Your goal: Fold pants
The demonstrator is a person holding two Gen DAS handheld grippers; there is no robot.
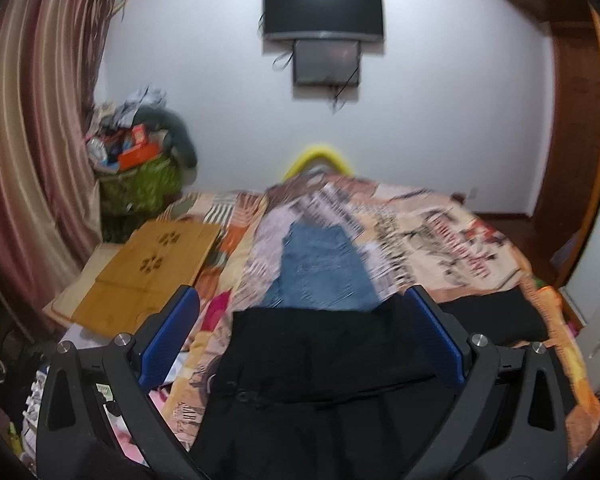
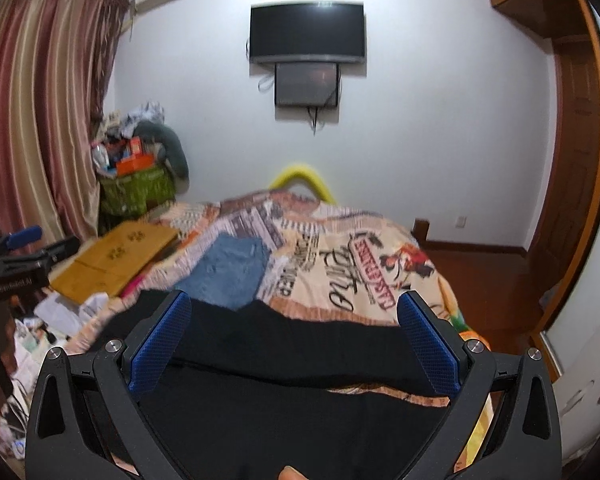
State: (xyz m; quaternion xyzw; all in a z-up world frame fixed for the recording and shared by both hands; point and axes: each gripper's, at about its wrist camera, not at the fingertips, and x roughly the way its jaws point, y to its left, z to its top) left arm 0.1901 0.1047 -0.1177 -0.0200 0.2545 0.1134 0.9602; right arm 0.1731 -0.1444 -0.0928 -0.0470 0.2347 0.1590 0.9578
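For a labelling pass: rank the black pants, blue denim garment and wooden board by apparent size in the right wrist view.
1. black pants, though nearness to the camera inflates them.
2. wooden board and blue denim garment look alike; unranked.

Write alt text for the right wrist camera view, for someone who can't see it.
The right claw hangs wide open over black pants spread across a bed with a newspaper-print cover. Folded blue jeans lie farther up the bed beside a wooden tray, and a dark TV hangs on the white wall.
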